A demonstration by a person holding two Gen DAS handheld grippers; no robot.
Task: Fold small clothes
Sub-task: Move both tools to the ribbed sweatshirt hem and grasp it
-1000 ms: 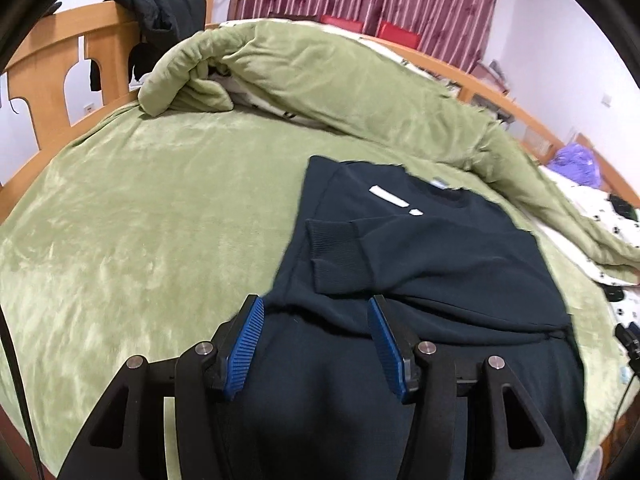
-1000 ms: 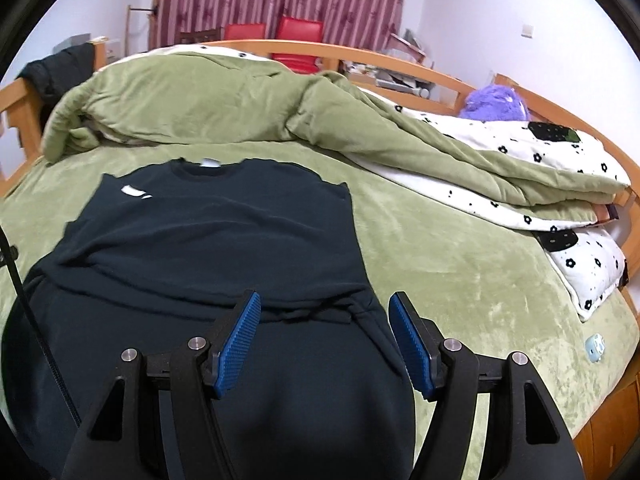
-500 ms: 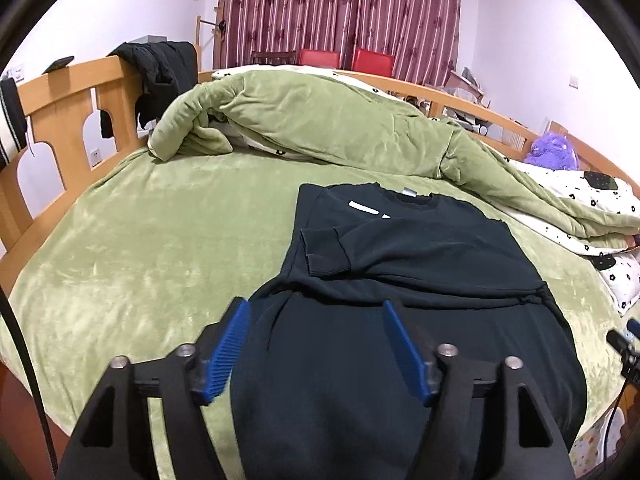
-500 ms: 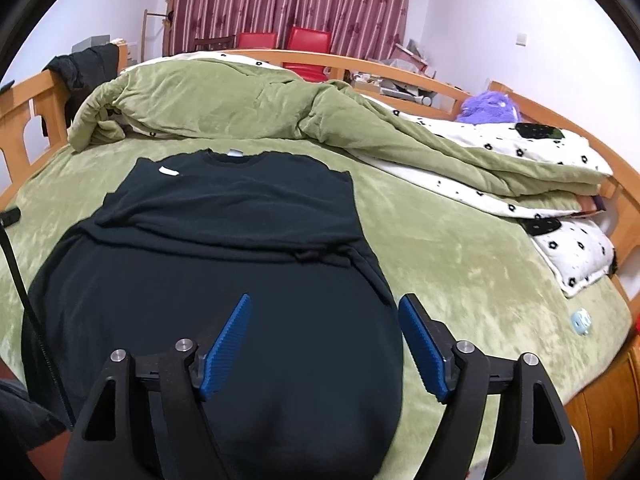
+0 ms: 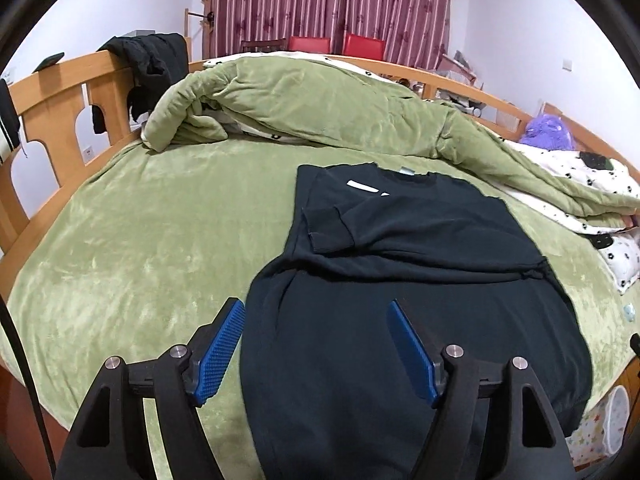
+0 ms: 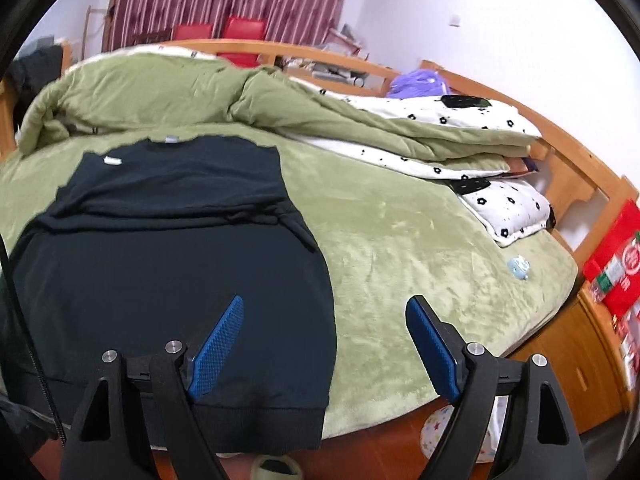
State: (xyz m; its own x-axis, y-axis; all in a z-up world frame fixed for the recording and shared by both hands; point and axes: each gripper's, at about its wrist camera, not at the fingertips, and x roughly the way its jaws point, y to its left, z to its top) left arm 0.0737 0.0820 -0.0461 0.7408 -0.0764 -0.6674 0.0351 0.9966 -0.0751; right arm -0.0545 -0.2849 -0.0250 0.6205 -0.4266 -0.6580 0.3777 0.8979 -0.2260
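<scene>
A black sweater [image 5: 400,280] lies flat on the green bedspread [image 5: 140,240], its sleeves folded across the chest. The left gripper [image 5: 316,344] hovers over its lower left edge, blue pads [image 5: 218,352] spread wide, holding nothing. A rumpled green quilt [image 5: 320,108] lies behind

Between and ahead of the blue, fine-ribbed pads [image 5: 219,350] on black gripper arms lies a solid black sweatshirt [image 5: 400,280] with a small white mark near its collar. Under it spreads a plain moss-green plush blanket [image 5: 140,240]. Beyond the jaws bunches a green quilt [image 5: 320,108] whose lining is white with small black flowers. The bed frame [image 5: 60,92] to the left is honey-orange wood. Farthest ahead hang maroon curtains [image 5: 328,0] with pale stripes, and two red chairs [image 5: 336,44]. Right of the right jaws sit a purple plush toy [image 6: 420,80] and a red box [image 6: 616,260].
</scene>
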